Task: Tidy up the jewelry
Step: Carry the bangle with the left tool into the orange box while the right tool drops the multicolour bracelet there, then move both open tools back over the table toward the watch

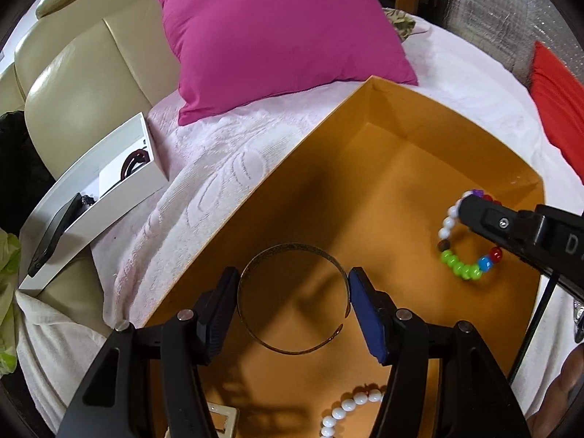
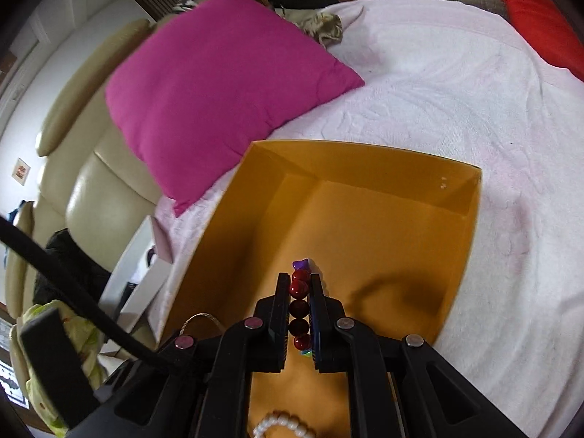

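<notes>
An open orange box (image 1: 401, 116) lies on a white towel. Over its floor my left gripper (image 1: 294, 281) is shut on a thin metal bangle (image 1: 292, 245), one pad against each side. My right gripper (image 1: 463, 206) comes in from the right, shut on a coloured bead bracelet (image 1: 460, 268) that hangs just above the box floor. In the right wrist view the right gripper (image 2: 300, 284) pinches the bracelet's dark red beads (image 2: 300, 306) over the orange box (image 2: 365, 168). A white bead bracelet (image 1: 343, 407) lies on the box floor at the near end.
A pink pillow (image 1: 277, 33) leans behind the box. A white box (image 1: 109, 189) with dark items sits on the beige sofa (image 1: 73, 84) to the left. A red cushion (image 1: 558, 109) lies far right. A pale buckle-like piece (image 1: 222, 416) rests near my left fingers.
</notes>
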A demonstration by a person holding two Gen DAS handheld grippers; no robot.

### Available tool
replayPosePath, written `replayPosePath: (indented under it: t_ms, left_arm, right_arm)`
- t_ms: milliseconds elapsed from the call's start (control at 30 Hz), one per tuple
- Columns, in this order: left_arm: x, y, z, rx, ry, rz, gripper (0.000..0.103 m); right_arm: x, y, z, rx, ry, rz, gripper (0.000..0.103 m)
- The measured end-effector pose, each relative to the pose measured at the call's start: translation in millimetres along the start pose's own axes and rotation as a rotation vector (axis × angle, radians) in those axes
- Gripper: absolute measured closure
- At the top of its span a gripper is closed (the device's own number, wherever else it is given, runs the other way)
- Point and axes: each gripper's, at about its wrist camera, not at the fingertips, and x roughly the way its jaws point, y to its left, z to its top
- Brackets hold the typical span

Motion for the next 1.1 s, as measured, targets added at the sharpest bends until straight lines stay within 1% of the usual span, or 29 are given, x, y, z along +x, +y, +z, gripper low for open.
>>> replayPosePath:
  t_ms: [67, 133, 200, 233, 333, 433, 533, 633, 867, 967, 1100]
  left_arm:
    - [2.4, 0.9, 0.9, -0.010, 0.013, 0.013, 0.040]
    - [3.9, 1.6, 1.9, -0.023, 0.024, 0.020, 0.040]
    - [1.7, 0.6, 2.4, -0.028, 0.020, 0.017, 0.040]
    - [0.3, -0.2, 2.6, -0.029, 0.013, 0.018, 0.040]
    - [-7.2, -4.9, 2.7, -0.026, -0.021, 0.024, 0.040]
    - [-16.7, -14.1, 1.6, -0.007, -0.064, 0.038, 0.040]
    - [-27.6, -30.0, -1.9, 0.019, -0.102, 0.033, 0.040]
    - [-36.4, -51.0, -7.5, 0.060, -0.127, 0.029, 0.040]
    - [-61.9, -115.0, -29.6, 0.190, -0.195, -0.024, 0.040]
    - [-70.3, -147.3, -43.7, 0.268, -0.218, -0.041, 0.040]
    - [-76.8, -185.7, -62.1, 0.363, -0.233, -0.062, 0.040]
  right_arm:
    - [4.2, -2.5, 3.8, 0.009, 0.006, -0.044, 0.091]
    - [1.9, -7.8, 5.7, 0.020, 0.016, -0.048, 0.085]
    - [-9.1, -14.3, 6.6, 0.030, -0.010, -0.038, 0.073]
    - [-14.6, -16.5, 6.5, 0.034, -0.023, -0.031, 0.071]
    - [-42.5, -28.3, 4.2, 0.052, -0.085, 0.000, 0.071]
    - [-70.6, -41.4, -1.2, 0.050, -0.137, 0.000, 0.071]
    - [-102.7, -58.6, -13.1, 0.057, -0.182, -0.005, 0.071]
    - [-137.9, -87.5, -33.6, 0.086, -0.225, -0.024, 0.071]
    - [-216.0, -185.8, -101.3, 0.235, -0.294, -0.118, 0.071]
    - [-241.2, -228.0, -126.6, 0.327, -0.323, -0.133, 0.071]
    - [-260.6, -271.6, -153.5, 0.421, -0.346, -0.137, 0.071]
